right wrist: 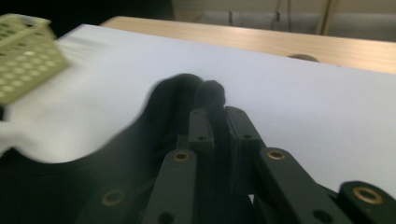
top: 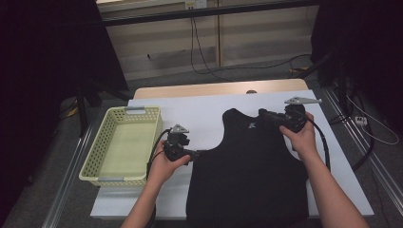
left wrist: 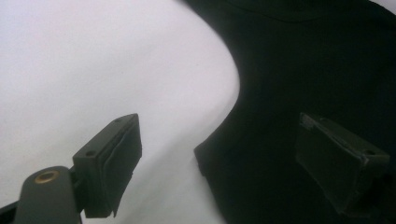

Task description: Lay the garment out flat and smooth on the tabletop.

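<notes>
A black vest (top: 249, 166) lies flat on the white sheet (top: 209, 114), its hem hanging at the near edge, with a small pale mark (top: 252, 125) below the neckline (too small to read). The right gripper (top: 263, 114) has its jaws pressed together on the vest's right shoulder strap, a tuft of black cloth poking out above them in the right gripper view. The left gripper (top: 196, 154) sits at the vest's left armhole edge, jaws spread wide, one over bare sheet and the other over the cloth, holding nothing. A pale yellow basket (top: 97, 156) stands on the sheet's left part, well apart from the vest, with open sheet between them and more beyond the neckline. The sheet covers a wooden table (top: 214, 89), whose far strip stays bare. Beyond it cables (top: 199, 52) trail across a grey floor before a light wall.
</notes>
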A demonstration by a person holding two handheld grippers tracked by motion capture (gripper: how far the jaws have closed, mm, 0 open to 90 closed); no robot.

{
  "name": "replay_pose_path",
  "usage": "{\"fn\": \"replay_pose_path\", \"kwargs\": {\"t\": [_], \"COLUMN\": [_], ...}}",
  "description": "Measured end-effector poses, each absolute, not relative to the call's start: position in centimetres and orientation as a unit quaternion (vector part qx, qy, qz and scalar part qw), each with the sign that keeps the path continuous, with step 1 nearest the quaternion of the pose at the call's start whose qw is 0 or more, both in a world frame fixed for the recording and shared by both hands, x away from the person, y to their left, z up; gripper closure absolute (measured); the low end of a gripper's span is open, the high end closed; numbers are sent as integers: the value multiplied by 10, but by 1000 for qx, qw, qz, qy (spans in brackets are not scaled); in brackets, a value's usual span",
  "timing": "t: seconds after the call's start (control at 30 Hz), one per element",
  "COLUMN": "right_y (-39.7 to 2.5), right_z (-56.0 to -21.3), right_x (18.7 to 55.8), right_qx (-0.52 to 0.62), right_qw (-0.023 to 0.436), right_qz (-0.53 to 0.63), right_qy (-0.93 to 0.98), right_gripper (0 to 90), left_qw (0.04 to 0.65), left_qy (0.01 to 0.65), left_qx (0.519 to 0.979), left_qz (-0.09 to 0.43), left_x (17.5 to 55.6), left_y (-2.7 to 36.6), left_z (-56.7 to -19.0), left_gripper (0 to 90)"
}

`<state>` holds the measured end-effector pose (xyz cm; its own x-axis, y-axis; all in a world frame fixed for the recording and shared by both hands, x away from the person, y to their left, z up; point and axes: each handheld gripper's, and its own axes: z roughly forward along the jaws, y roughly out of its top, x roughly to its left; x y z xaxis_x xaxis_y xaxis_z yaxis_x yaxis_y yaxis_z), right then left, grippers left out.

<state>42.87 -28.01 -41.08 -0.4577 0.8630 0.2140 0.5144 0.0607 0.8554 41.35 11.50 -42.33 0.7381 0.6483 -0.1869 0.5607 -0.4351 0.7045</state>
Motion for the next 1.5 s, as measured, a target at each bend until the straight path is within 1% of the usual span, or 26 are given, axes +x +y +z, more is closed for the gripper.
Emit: {"fn": "replay_pose_path", "kwargs": {"t": [0.13, 0.37, 0.57, 0.63, 0.7, 0.8, 1.07, 1.23, 1.3, 1.33, 1.4, 1.43, 1.5], "right_y": [-269, -251, -248, -248, -247, -244, -243, -244, -245, -245, -246, -246, -246], "right_z": [-403, -407, -420, -428, -437, -450, -454, -458, -457, -457, -457, -457, -457], "right_x": [403, 356, 317, 306, 297, 287, 287, 288, 287, 287, 288, 288, 289], "right_qx": [459, 409, 391, 386, 388, 391, 397, 403, 402, 402, 405, 406, 407], "right_qw": [174, 154, 124, 102, 95, 69, 72, 80, 83, 84, 82, 83, 86], "right_qz": [496, 521, 521, 527, 505, 497, 492, 479, 482, 480, 480, 480, 480], "right_qy": [716, 733, 749, 750, 765, 771, 772, 776, 774, 775, 774, 773, 773], "right_gripper": [827, 825, 824, 824, 824, 823, 819, 814, 814, 813, 813, 813, 813], "left_qw": [396, 404, 410, 413, 410, 408, 395, 378, 376, 374, 372, 370, 367], "left_qy": [361, 358, 351, 349, 346, 338, 324, 331, 339, 339, 338, 337, 336], "left_qx": [843, 841, 841, 841, 843, 848, 859, 864, 862, 863, 864, 866, 867], "left_qz": [55, 47, 34, 33, 32, 27, 21, 36, 27, 24, 21, 17, 19], "left_x": [415, 420, 432, 438, 445, 455, 466, 467, 466, 465, 463, 462, 458], "left_y": [112, 105, 88, 81, 71, 57, 31, 34, 38, 40, 41, 41, 40], "left_z": [-423, -420, -420, -421, -423, -425, -431, -439, -443, -443, -444, -444, -443], "left_gripper": [155, 155, 153, 152, 152, 151, 151, 231, 297, 308, 455, 491, 679]}}
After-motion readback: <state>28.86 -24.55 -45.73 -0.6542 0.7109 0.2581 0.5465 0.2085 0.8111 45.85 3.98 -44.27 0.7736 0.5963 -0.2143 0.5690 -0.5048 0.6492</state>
